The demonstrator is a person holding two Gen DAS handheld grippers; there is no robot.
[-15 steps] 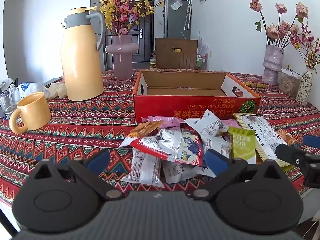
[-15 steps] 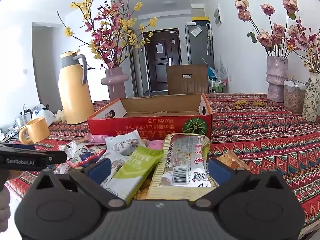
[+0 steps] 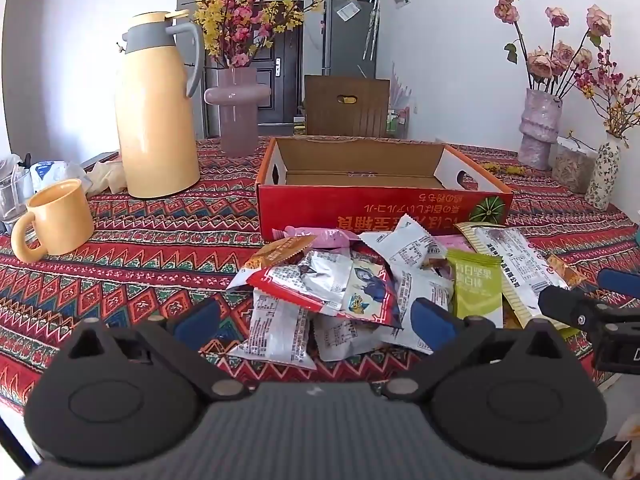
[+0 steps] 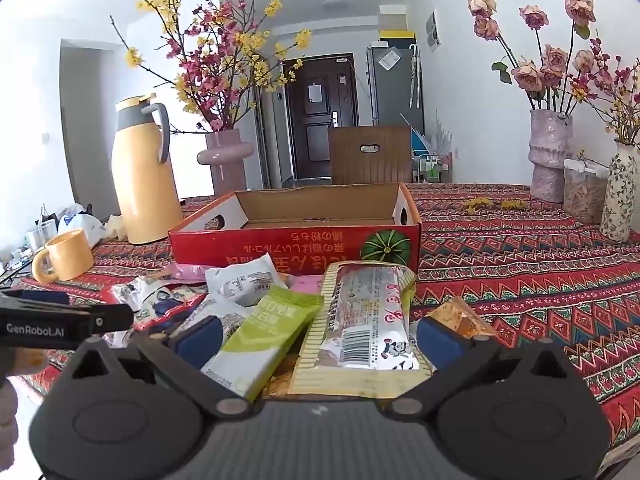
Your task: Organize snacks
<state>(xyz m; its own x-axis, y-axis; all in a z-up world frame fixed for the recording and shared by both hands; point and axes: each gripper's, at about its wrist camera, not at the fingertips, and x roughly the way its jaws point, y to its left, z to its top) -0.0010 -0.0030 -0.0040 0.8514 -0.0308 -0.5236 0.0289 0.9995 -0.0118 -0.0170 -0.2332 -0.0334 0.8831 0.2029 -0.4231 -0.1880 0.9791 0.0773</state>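
On the desk (image 3: 120, 280), covered by a red patterned cloth, a heap of snack packets (image 3: 360, 288) lies just in front of an open red cardboard box (image 3: 380, 208). Left gripper (image 3: 316, 316): jaws spread wide, hovering over the near packets, pinching nothing. Right gripper (image 4: 316, 336): jaws likewise spread, above a green packet (image 4: 264, 336) and a long striped packet (image 4: 364, 320). Yellow mug (image 3: 60, 216) and thermos jug (image 3: 156, 120) stand at left.

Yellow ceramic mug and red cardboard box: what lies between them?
Only bare patterned tablecloth between the yellow ceramic mug and the red cardboard box; the left wrist view shows it.
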